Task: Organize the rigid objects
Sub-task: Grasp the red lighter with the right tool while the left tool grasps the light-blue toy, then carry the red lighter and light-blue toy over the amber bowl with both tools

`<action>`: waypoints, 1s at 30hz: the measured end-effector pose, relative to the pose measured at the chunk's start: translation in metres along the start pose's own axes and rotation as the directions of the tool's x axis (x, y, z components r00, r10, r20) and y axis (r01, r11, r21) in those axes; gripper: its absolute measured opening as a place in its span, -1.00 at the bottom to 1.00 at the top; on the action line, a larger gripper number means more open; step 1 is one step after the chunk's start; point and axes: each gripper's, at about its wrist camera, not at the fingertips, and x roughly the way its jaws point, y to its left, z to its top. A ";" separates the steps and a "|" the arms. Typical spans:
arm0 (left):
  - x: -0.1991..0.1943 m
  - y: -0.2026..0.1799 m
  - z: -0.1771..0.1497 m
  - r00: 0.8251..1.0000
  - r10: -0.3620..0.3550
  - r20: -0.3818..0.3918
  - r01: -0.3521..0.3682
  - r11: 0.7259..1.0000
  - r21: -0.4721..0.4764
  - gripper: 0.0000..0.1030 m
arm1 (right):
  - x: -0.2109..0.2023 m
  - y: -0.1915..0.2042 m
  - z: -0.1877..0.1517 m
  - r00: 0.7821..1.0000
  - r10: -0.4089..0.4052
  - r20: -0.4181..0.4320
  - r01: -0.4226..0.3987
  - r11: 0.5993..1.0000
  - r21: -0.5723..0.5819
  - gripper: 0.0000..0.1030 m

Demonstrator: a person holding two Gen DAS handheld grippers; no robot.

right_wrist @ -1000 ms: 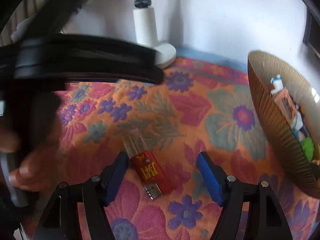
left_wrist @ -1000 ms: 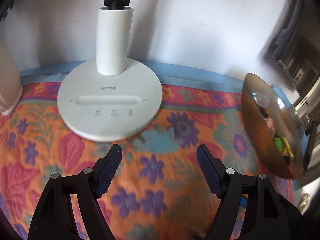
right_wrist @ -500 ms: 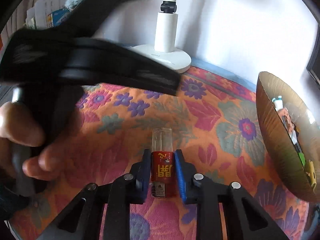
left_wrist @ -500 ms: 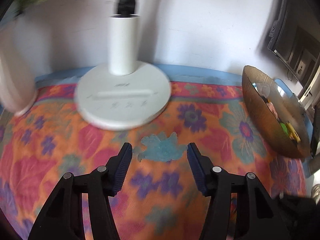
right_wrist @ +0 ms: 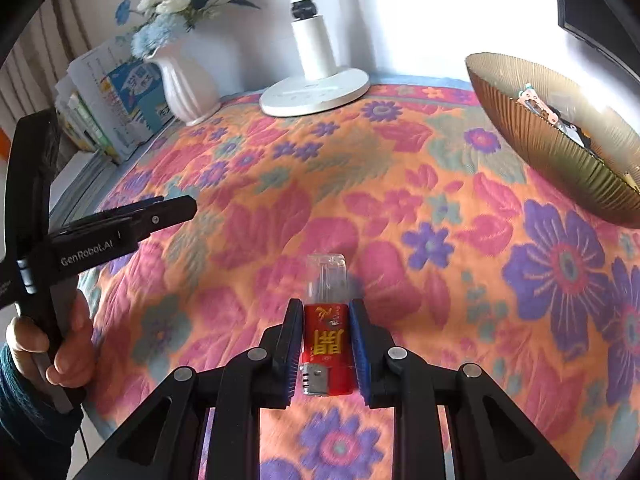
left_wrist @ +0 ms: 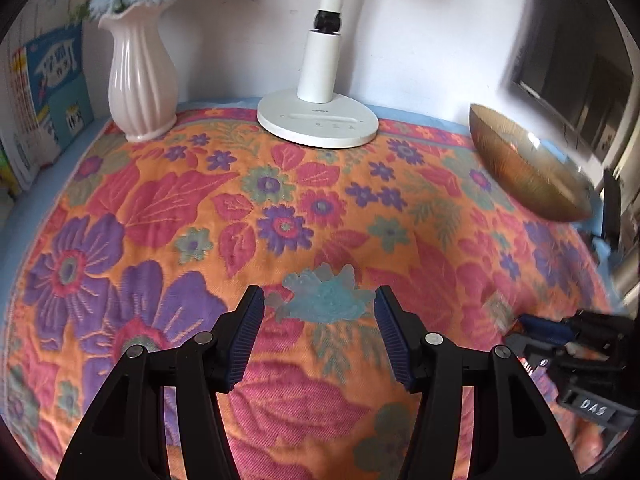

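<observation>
We see right tongs (right_wrist: 325, 350) pinching a red plastic lighter with clear end (right_wrist: 328, 344) above the floral-clothed bench (right_wrist: 360, 200); left tongs (left_wrist: 318, 340) spread, empty; ribbed gold bowl (right_wrist: 560, 160) far right.

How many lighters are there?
1. The red lighter is squeezed in the right tool above the flowery cloth. More could be hiding in the gold bowl, whose contents are hard to tell.

A home: floral tablecloth (left_wrist: 280, 208), flower vase (left_wrist: 140, 76), desk lamp (left_wrist: 318, 120) and stacked books (right_wrist: 108, 104).
</observation>
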 end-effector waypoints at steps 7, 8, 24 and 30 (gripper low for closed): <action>0.005 -0.001 0.000 1.000 -0.019 0.007 0.019 1.000 0.017 0.06 | -0.004 0.005 -0.007 0.999 -0.037 0.003 0.037 0.999 0.006 -0.39; 0.004 -0.001 0.000 1.000 -0.026 0.009 0.025 1.000 0.017 0.06 | -0.004 0.006 -0.007 0.999 -0.044 0.004 0.044 0.999 0.008 -0.39; -0.004 -0.004 0.000 0.999 -0.040 0.033 0.040 0.999 0.007 0.06 | -0.026 0.036 0.003 0.994 -0.032 0.102 0.039 0.997 -0.071 -0.57; -0.028 -0.023 0.030 0.994 -0.055 0.098 0.048 0.996 0.069 0.06 | -0.078 0.010 0.022 0.970 -0.095 0.222 0.105 0.994 -0.033 -0.57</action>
